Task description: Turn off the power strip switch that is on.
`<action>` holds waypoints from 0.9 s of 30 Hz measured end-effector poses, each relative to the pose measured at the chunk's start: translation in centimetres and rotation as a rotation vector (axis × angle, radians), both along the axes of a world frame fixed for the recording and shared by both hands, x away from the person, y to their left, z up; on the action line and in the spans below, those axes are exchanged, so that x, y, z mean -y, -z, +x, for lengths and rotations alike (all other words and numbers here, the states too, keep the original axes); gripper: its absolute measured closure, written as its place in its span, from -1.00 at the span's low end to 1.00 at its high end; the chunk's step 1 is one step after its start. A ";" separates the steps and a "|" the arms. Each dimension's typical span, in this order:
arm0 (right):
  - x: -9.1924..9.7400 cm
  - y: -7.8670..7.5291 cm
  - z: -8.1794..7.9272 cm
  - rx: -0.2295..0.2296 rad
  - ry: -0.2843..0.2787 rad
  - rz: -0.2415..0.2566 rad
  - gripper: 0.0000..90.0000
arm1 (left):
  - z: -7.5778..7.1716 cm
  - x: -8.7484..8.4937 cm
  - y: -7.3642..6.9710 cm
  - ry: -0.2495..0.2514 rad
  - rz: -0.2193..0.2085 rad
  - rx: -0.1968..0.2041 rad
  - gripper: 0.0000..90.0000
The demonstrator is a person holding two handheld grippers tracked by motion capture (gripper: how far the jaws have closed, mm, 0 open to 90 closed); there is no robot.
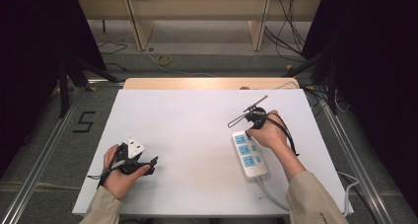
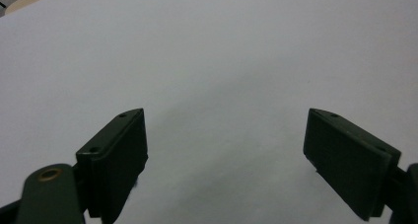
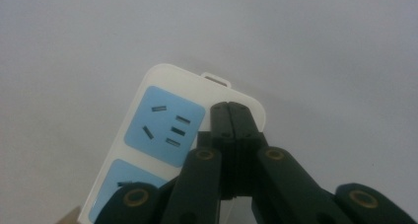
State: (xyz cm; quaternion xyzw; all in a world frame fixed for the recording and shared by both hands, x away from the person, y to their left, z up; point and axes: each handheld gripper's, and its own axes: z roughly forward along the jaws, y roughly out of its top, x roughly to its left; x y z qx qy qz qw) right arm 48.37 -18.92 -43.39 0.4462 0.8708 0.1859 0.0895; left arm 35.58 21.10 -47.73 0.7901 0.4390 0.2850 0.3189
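Glossy white plastic power strip (image 3: 162, 130) on a matt white table (image 1: 197, 135)

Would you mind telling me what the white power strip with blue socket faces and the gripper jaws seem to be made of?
White power strip with blue socket faces: likely smooth moulded plastic, slight sheen, rounded corners. Right gripper and left gripper jaws: matte black, probably plastic or rubber-faced pads; unclear.

One number on the floor

A black "5" (image 1: 85, 121) is marked on the grey floor (image 1: 49, 150) to the left of my counter (image 1: 197, 135), drawn in angular strokes like tape. There is faint small print on my right sleeve (image 1: 315, 204) near the bottom edge, too small to read. The power strip (image 1: 249, 157) shows blue socket faces and no lettering I can make out.
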 end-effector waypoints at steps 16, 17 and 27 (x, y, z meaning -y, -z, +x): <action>-0.3 0.1 0.0 -0.016 0.016 0.000 1.00 | 0.0 0.1 -0.1 0.001 0.005 0.003 -0.63; -0.5 0.1 0.0 -0.005 0.014 -0.010 1.00 | 0.0 0.1 -0.1 0.001 0.004 0.004 -0.63; -0.5 0.1 -0.1 -0.002 0.019 -0.017 1.00 | 0.0 0.1 -0.1 0.001 0.006 0.006 -0.63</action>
